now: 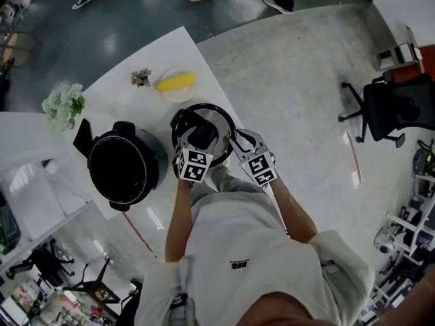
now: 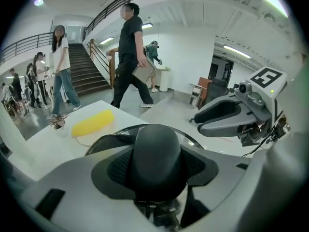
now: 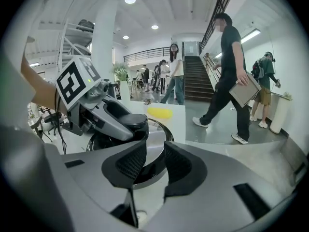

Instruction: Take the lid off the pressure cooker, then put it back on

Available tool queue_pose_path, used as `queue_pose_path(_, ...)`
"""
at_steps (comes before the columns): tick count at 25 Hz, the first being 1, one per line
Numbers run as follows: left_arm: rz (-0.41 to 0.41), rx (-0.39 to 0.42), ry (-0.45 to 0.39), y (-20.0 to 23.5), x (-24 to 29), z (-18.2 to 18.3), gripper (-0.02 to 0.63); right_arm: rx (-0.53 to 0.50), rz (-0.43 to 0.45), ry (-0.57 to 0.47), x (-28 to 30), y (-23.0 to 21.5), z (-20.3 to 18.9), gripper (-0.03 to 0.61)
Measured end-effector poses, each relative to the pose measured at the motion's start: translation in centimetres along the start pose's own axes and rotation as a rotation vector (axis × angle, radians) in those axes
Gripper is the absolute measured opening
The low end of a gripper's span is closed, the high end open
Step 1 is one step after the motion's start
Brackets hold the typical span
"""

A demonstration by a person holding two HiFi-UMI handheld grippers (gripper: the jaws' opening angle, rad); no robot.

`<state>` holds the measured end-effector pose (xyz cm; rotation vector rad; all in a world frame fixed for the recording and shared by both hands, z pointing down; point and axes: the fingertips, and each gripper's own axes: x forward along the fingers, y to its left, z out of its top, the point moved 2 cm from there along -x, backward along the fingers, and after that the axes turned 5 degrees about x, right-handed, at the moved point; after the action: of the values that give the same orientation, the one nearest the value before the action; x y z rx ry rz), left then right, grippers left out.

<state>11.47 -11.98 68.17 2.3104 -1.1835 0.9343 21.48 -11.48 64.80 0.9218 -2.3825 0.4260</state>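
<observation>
the lid [image 1: 219, 122] is round, with a shiny silver face inside a dark rim, a black piece on its left edge and a rounded black knob [image 2: 157, 153] at its middle. it is off the cooker pot [image 1: 126, 167] and sits just to the right of it, over the near right part of the white table [image 1: 115, 90]; whether it rests on the table or hangs just above it cannot be told. the pot is black and round with a bright rim, its mouth open and dark inside, and a black handle sticks out on its far left side

the left gripper [image 1: 197, 145] has its 2 textured pads clamped on the knob, 1 on each side. the right gripper [image 3: 155, 161] is at the lid's right edge; its jaws stand a little apart with nothing pinched, and the lid's dark rim shows just beyond the tips, through the narrow gap

beyond the lid, a long yellow thing [image 1: 176, 82] lies on a pale round plate, and a bunch of white flowers [image 1: 63, 104] stands at the table's far left

each gripper carries a marker cube [image 1: 193, 165] with black and white square patterns, not letters. a small dark print [image 1: 238, 264] on the person's pale shirt is too small to read
</observation>
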Motion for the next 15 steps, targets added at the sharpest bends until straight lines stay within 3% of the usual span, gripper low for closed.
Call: queue_pose_path(15, -0.002, -0.015, 0.012, -0.1, 1.1, -1.3, 0.287, 0.008, -0.006, 0.012, 0.2, -0.3, -0.4, 0.118)
